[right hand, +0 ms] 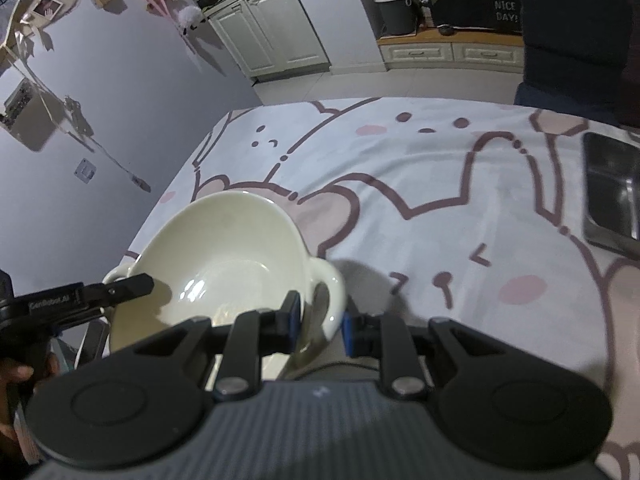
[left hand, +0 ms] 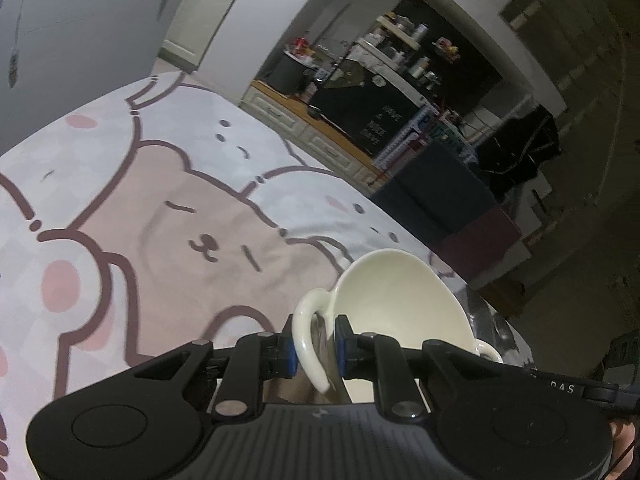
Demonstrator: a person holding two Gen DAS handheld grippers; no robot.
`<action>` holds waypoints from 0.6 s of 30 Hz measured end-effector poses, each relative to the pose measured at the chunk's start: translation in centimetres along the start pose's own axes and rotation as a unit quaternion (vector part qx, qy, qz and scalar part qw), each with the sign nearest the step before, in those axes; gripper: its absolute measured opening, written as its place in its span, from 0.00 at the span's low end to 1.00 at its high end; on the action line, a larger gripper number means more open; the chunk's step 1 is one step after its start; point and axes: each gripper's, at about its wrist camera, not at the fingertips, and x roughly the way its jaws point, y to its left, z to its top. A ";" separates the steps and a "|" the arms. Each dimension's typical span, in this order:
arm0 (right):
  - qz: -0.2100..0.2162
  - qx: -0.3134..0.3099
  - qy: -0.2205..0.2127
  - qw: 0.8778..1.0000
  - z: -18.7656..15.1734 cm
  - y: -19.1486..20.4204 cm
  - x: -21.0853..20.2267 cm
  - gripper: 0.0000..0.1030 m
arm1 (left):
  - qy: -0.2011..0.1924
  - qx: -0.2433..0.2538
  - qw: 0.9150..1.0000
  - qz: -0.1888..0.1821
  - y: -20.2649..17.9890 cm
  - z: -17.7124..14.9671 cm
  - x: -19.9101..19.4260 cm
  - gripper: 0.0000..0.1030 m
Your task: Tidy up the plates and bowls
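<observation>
A cream bowl with two loop handles (left hand: 400,300) is held between both grippers above the bear-print tablecloth (left hand: 160,208). My left gripper (left hand: 316,350) is shut on one handle (left hand: 306,336); the bowl tilts away to the right. In the right wrist view the same bowl (right hand: 224,264) sits at lower left, and my right gripper (right hand: 320,322) is shut on its near handle (right hand: 330,292). The left gripper's black finger (right hand: 120,286) reaches in at the bowl's far rim.
A steel rectangular tray (right hand: 610,192) lies on the tablecloth (right hand: 440,200) at the right edge. A grey wall stands to the left of the table. Cabinets, a dark sign and shelves stand beyond the table's far edge.
</observation>
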 end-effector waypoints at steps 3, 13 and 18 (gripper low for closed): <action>-0.004 0.009 -0.005 1.000 -0.9 -0.7 -1.6 0.24 | 0.007 0.012 1.000 -0.011 -1.3 -0.5 0.0 0.18; -0.024 0.040 -0.025 0.999 -3.9 -3.4 -6.7 0.24 | 0.035 0.058 0.997 -0.044 -5.2 -2.4 0.8 0.19; -0.034 0.051 -0.035 0.998 -5.5 -4.3 -9.0 0.24 | 0.049 0.078 0.994 -0.062 -6.5 -3.3 1.3 0.19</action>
